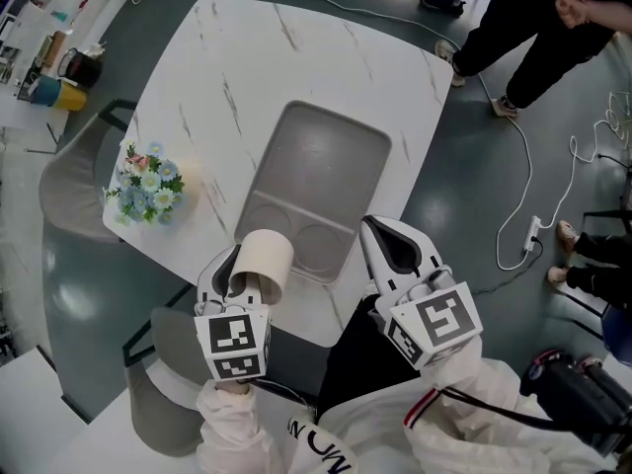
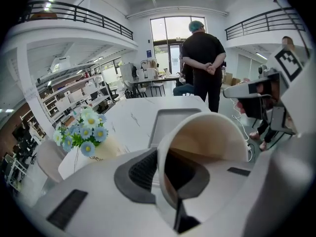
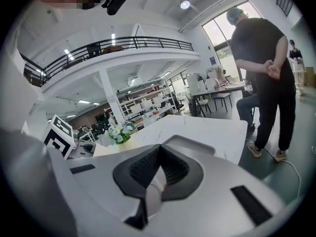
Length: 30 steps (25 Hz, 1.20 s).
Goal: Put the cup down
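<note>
The left gripper (image 1: 240, 268) has its fingers (image 2: 140, 169) closed on the wall of a beige paper cup (image 1: 267, 257): in the left gripper view one dark pad is outside the rim and the other is inside the mouth of the cup (image 2: 210, 137). The cup is turned on its side, its open mouth facing back to the gripper and its bottom pointing away. It is over the near part of the white marble-patterned surface (image 1: 227, 57), just beside the near left corner of the grey rectangular tray (image 1: 321, 166); whether it touches the surface I cannot tell. The right gripper (image 1: 388, 247) is to the right of it, at the near edge of the tray, and its fingers (image 3: 143, 168) are pressed together with nothing between them. A bunch of blue and white flowers (image 1: 148, 186) stands near the left edge of the surface. A person in black clothes (image 2: 202, 58) stands beyond the far side, hands behind the back.
</note>
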Each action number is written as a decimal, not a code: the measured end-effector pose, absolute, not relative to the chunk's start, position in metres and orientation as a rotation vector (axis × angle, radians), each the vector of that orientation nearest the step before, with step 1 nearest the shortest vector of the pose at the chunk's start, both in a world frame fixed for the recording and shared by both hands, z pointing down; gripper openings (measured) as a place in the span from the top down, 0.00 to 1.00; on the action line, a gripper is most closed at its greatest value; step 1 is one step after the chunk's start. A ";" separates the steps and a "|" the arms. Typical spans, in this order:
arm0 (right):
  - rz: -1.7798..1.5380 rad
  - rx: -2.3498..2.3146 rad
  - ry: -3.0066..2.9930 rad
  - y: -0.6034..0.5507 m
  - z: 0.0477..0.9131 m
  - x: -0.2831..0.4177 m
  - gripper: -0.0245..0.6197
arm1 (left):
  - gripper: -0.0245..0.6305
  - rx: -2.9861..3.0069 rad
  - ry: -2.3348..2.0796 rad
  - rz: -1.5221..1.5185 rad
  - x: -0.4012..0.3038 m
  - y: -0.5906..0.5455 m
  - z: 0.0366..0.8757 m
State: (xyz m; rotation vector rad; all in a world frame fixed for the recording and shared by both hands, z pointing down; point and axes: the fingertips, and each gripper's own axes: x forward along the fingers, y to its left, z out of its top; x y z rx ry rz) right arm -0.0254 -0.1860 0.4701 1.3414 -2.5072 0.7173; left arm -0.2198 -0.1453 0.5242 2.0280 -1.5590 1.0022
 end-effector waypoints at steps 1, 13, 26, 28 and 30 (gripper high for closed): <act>0.720 1.343 -2.505 -0.188 0.472 -0.025 0.95 | 0.89 2.026 -1.552 1.016 -0.220 -0.147 0.527; 0.769 1.340 -2.489 -0.195 0.497 -0.028 0.95 | 0.89 2.013 -1.465 1.163 -0.226 -0.165 0.553; 0.835 1.358 -2.449 -0.196 0.523 -0.023 0.95 | 0.89 2.007 -1.322 1.313 -0.228 -0.183 0.583; 0.841 1.360 -2.444 -0.196 0.526 -0.022 0.95 | 0.89 2.006 -1.295 1.334 -0.227 -0.184 0.587; 0.847 1.362 -2.440 -0.195 0.528 -0.021 0.95 | 0.89 2.005 -1.270 1.356 -0.227 -0.185 0.590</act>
